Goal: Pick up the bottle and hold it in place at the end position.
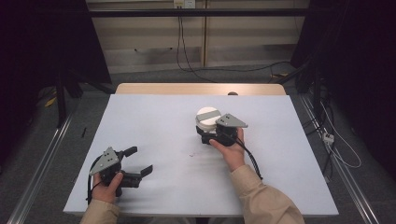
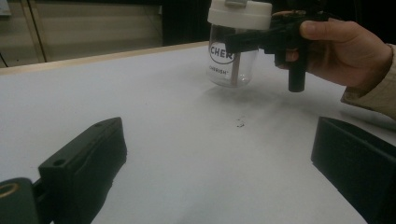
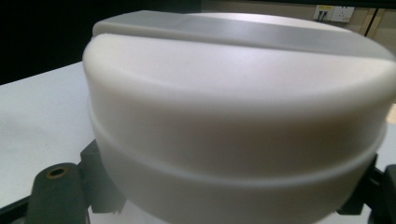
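My right tool is clamped on the clear glass jar with a white round lid, jaws closed in against it just under the lid rim. In the left gripper view the jar stands upright on the white surface, its base looking to be in contact, though the shadow under it makes that hard to confirm. The jar is right of centre on the surface, toward the far half. The body is transparent with a white oval logo printed on the front, partly cut off by my jaw, and smaller lettering below it. Something thin and brownish stands vertical inside; I can't tell what. The lid is off-white plastic, domed, with a flat grey bar running straight across the top and a step line running around the side wall. My left tool sits at the near left corner of the surface, well apart from the jar, jaws spread wide with nothing between them. There's a small dark speck mark on the surface between the two tools.
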Tool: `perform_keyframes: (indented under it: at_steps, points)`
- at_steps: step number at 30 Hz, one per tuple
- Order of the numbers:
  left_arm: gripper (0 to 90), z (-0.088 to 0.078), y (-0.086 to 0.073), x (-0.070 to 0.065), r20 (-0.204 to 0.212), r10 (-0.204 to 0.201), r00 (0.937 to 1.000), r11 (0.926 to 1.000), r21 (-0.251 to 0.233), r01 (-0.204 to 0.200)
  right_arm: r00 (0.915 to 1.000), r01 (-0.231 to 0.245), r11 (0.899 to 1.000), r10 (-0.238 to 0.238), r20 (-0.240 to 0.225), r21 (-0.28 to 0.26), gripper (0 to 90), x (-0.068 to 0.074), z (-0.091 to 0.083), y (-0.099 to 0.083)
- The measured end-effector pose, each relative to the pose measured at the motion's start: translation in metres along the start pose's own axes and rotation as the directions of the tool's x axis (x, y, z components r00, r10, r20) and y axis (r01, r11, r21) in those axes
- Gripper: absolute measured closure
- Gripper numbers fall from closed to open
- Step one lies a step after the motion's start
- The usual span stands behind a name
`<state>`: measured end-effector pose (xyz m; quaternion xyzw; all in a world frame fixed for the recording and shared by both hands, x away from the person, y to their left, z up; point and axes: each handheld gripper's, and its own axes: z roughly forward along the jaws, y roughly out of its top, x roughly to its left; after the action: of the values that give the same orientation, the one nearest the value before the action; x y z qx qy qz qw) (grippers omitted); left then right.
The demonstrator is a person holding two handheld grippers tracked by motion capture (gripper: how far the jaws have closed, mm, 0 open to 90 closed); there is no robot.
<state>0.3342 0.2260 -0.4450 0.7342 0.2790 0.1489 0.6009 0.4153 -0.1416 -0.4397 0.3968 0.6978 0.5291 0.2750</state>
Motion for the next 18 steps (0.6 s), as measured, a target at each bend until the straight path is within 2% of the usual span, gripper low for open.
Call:
perform_keyframes:
  at_steps: [18]
  points:
    - [3.0, -0.0007, -0.0007, 0.0013, -0.003, 0.000, 1.0000, 1.0000, 0.007, 0.000, 0.9999, -0.014, 1.000, 0.014, -0.001, -0.003, 18.3, -0.0021, 0.0094, 0.0021]
